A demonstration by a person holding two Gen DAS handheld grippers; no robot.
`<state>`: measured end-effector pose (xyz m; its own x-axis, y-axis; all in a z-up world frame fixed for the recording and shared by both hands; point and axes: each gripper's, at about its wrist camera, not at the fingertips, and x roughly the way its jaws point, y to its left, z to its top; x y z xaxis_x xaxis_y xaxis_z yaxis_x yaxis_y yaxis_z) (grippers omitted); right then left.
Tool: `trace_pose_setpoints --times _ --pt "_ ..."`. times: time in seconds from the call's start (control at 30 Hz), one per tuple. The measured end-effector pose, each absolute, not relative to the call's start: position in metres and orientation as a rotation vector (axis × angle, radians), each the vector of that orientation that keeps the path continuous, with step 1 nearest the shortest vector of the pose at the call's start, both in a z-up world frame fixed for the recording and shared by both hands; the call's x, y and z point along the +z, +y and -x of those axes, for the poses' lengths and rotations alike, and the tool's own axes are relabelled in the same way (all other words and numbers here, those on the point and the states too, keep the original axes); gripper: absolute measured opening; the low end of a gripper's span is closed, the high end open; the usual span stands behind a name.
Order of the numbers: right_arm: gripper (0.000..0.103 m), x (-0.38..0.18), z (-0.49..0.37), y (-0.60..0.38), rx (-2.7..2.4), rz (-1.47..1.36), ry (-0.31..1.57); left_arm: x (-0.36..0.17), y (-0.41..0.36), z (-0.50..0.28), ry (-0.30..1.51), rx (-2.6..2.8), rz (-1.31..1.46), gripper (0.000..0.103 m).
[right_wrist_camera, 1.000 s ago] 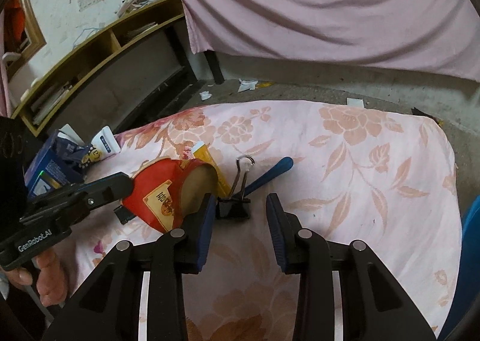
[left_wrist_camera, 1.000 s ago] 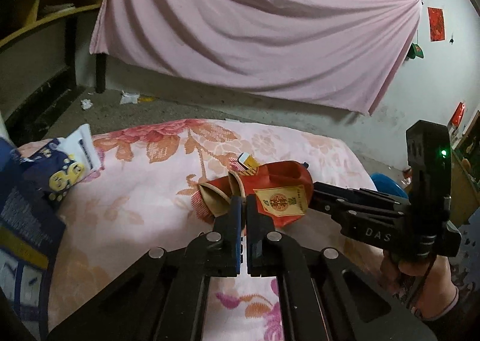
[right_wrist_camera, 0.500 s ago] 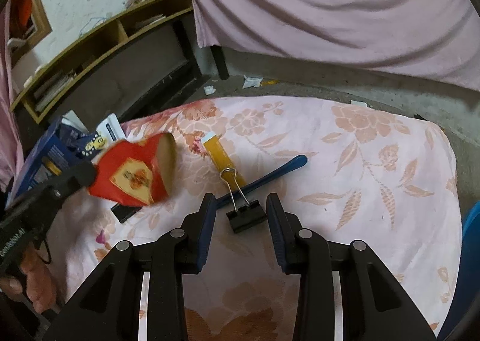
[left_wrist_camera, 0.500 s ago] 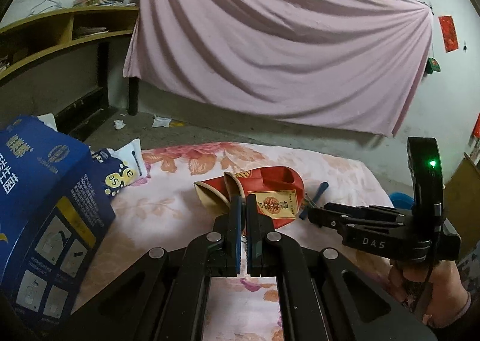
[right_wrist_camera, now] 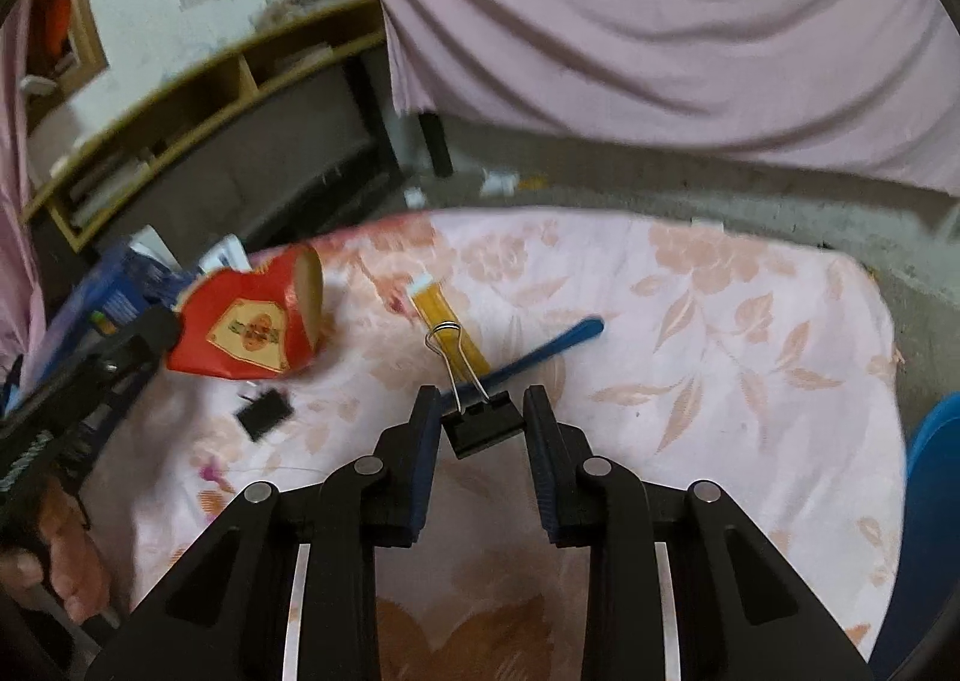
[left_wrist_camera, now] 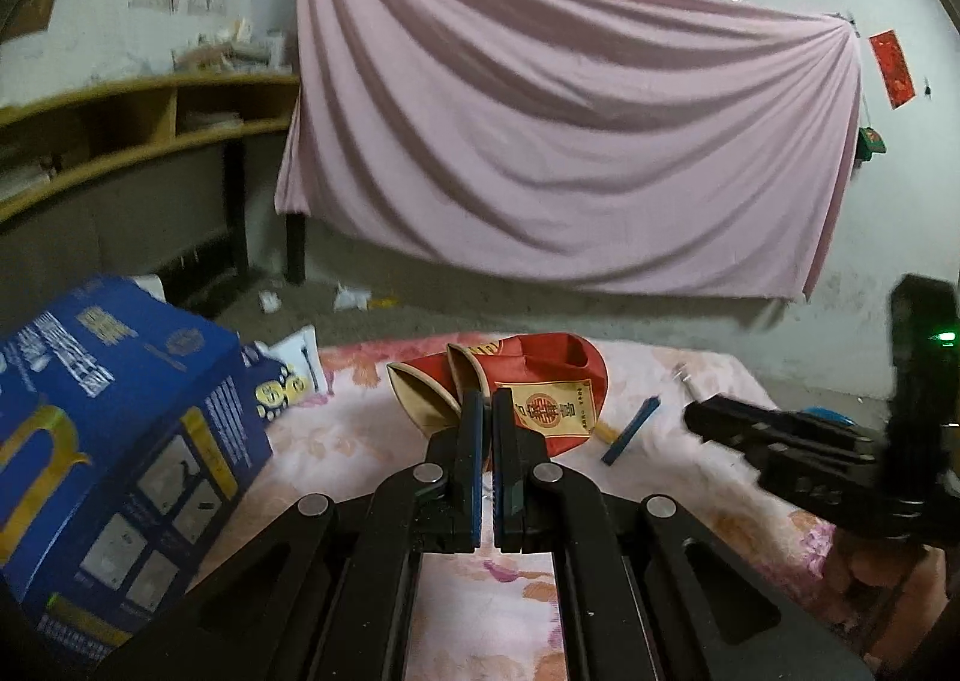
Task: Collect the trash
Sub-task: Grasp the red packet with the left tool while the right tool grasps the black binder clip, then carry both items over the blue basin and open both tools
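Observation:
My left gripper (left_wrist_camera: 486, 402) is shut on a crushed red paper cup (left_wrist_camera: 540, 381) with a gold label and holds it above the floral tablecloth (left_wrist_camera: 336, 435). The cup also shows in the right wrist view (right_wrist_camera: 252, 330), lifted at the left, held by the left gripper (right_wrist_camera: 162, 330). My right gripper (right_wrist_camera: 483, 405) is open, its fingers either side of a black binder clip (right_wrist_camera: 483, 426) lying on the cloth (right_wrist_camera: 720, 333). A blue box (left_wrist_camera: 102, 435) with a snack wrapper (left_wrist_camera: 282, 375) sticking out stands at the left.
A blue stick (right_wrist_camera: 540, 348), a yellow strip (right_wrist_camera: 447, 324) and a small black piece (right_wrist_camera: 264, 412) lie on the cloth. Wooden shelves (left_wrist_camera: 120, 141) stand at the left, a pink curtain (left_wrist_camera: 570, 141) behind. Paper scraps (left_wrist_camera: 351, 297) lie on the floor. A blue bin edge (right_wrist_camera: 930, 531) is at the right.
My left gripper has lifted the red cup off the cloth and carried it left toward the blue box. My right gripper has stayed open around the binder clip.

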<state>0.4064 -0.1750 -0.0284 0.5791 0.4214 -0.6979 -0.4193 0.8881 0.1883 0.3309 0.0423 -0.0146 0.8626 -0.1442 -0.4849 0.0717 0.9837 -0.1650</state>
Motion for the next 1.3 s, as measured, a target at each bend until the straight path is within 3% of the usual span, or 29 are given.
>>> trace_pose_setpoints --times 0.37,0.63,0.97,1.3 --pt "0.026 0.035 -0.33 -0.237 0.405 -0.058 0.342 0.038 -0.027 -0.284 0.248 -0.234 0.086 0.0" --pt "0.026 0.066 -0.293 -0.286 0.261 -0.066 0.114 0.074 -0.096 -0.27 0.116 -0.326 0.022 0.0" --pt "0.026 0.08 -0.26 -0.355 0.097 -0.093 0.005 0.09 -0.187 -0.265 0.069 -0.455 -0.027 0.001" --pt "0.026 0.066 -0.257 -0.421 -0.106 -0.22 0.125 0.082 -0.263 -0.277 0.183 -0.572 -0.03 0.001"
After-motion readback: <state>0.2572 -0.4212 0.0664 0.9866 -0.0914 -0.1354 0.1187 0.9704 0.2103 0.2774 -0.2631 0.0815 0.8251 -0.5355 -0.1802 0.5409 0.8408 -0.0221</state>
